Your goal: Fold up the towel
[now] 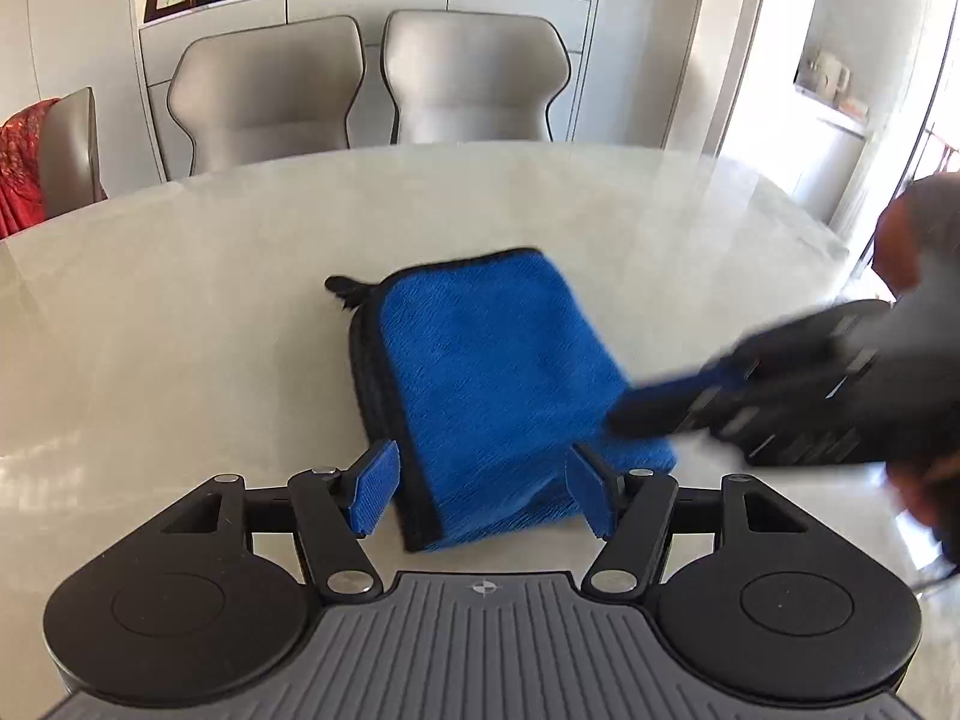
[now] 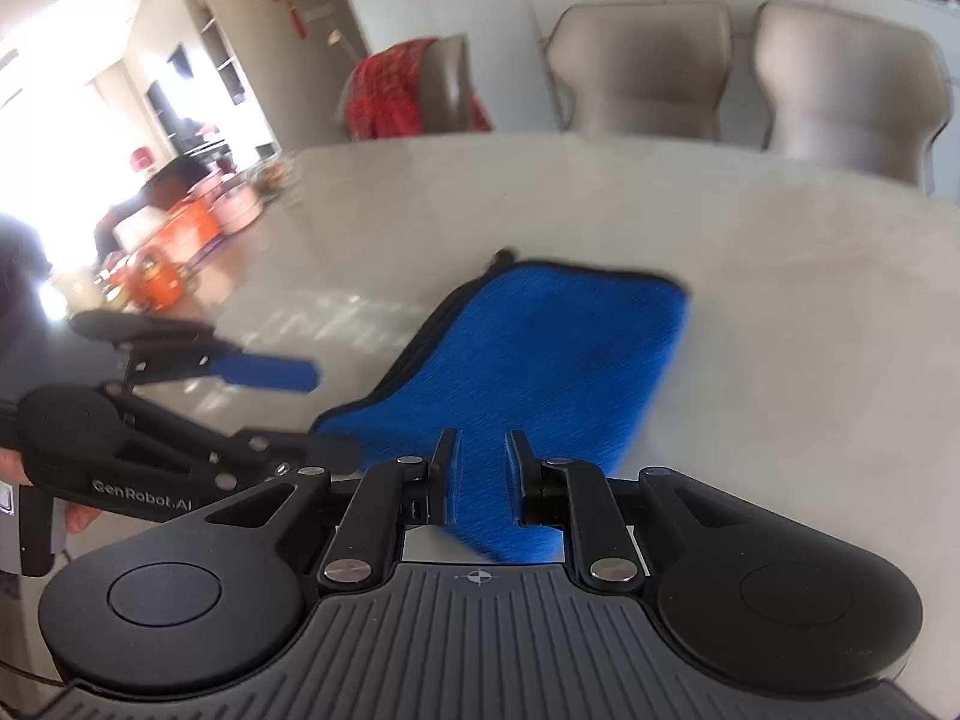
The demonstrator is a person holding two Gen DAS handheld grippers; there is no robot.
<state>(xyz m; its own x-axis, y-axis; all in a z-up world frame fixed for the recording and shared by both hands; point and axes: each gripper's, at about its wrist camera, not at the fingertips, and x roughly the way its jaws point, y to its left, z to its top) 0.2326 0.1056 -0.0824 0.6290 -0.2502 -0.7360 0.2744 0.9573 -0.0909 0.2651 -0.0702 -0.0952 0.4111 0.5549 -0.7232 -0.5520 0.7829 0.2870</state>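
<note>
I see the blue towel [image 1: 504, 384] lying folded on the pale tabletop [image 1: 180, 312], roughly in the middle, with its black-trimmed stacked edges along the left side and a small black loop [image 1: 341, 287] sticking out at the far left corner. The top layer is smooth; at the near edge a corner of an upper layer lies folded back on the diagonal.

My left tongs [image 1: 483, 495] stand wide apart over the near edge of the towel, one blue pad [image 1: 378, 495] to the left of the cloth and the other to the right, neither pressing on it. They hold nothing.

My right tongs [image 2: 485, 468] come in from the right, blurred in the left wrist view. In their own view the fingers stand narrowly apart with blue towel showing in the gap between them; the pads do not appear to press on the cloth, so I read them as slightly open and gripping nothing. They sit over the towel's near right part.

In the right wrist view the left tongs show at the left, beside the towel's near left corner, a hand [image 2: 72, 516] behind them.

Two grey chairs [image 1: 372, 78] stand at the far side of the tabletop, and a third chair with a red cloth [image 1: 21, 168] over it stands at the far left.
</note>
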